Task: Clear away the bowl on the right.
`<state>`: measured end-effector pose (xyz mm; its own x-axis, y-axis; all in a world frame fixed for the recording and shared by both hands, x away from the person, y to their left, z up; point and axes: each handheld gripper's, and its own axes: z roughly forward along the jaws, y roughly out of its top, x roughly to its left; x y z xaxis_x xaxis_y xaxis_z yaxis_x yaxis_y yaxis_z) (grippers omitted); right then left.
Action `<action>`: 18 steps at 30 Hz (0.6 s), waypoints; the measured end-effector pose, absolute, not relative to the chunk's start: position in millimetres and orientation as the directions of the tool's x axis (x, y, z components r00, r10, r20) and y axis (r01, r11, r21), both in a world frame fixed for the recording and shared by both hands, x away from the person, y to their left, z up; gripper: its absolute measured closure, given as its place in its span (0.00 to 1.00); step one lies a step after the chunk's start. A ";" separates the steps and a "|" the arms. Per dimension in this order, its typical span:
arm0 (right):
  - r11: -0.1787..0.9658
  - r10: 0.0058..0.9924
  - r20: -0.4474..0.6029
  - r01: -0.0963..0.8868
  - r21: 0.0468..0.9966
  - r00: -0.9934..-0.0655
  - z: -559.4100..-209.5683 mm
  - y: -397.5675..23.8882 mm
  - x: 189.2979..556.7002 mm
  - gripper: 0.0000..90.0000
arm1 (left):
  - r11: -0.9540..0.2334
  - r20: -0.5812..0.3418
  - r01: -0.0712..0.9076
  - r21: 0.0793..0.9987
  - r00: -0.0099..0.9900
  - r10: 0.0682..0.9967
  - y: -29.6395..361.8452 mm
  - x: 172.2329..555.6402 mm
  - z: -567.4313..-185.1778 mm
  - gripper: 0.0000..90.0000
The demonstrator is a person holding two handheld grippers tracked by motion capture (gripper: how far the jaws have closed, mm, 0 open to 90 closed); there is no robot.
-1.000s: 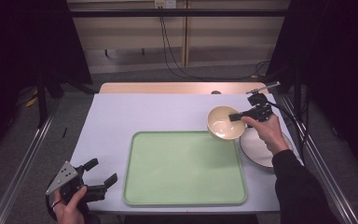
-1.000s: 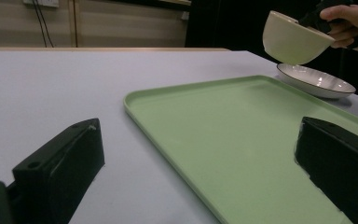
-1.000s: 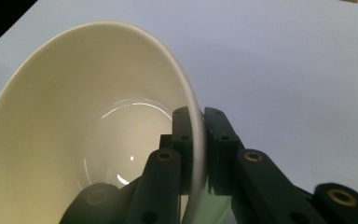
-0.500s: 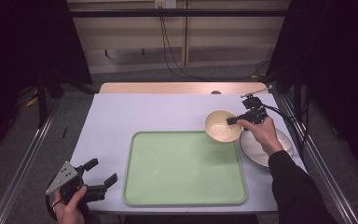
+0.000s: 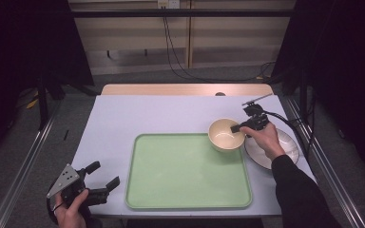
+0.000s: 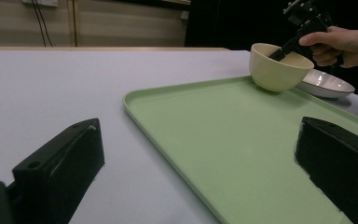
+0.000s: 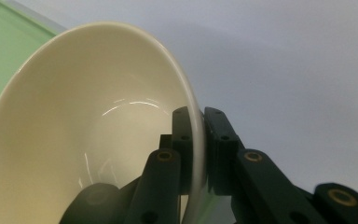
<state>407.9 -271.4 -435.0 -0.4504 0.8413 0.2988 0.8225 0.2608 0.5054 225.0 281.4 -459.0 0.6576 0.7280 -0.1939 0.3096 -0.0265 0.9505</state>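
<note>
The right gripper (image 5: 238, 128) is pinching the rim of the cream bowl (image 5: 225, 134) at the far right corner of the green tray (image 5: 187, 199); the bowl looks hard, smooth and breakable; the left gripper (image 5: 103, 178) is hanging open off the tabletop (image 5: 161, 114).

A white table (image 5: 171, 114) is set on a grey floor (image 5: 24, 142). Beyond the table, a pale panelled wall (image 5: 138, 33) is crossed by black cables (image 5: 171, 47). Dark curtains (image 5: 24, 42) are hung either side.
</note>
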 end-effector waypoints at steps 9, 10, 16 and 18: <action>0.264 0.842 0.301 0.829 0.494 -0.448 -442.9 -270.7 409.3 0.93 | -0.027 -0.189 0.306 0.952 0.653 0.734 281.1 224.8 -459.0 0.02; 0.261 0.840 0.309 0.832 0.490 -0.446 -444.6 -271.1 409.3 0.94 | -0.024 -0.193 0.308 0.951 0.653 0.732 280.9 224.8 -459.0 0.01; 0.269 0.839 0.302 0.828 0.491 -0.452 -448.0 -272.5 409.4 0.94 | -0.023 -0.194 0.307 0.951 0.657 0.729 280.9 224.7 -459.0 0.01; 0.270 0.840 0.301 0.829 0.490 -0.452 -448.6 -273.2 408.9 0.94 | -0.022 -0.196 0.307 0.951 0.658 0.727 281.0 224.7 -459.0 0.01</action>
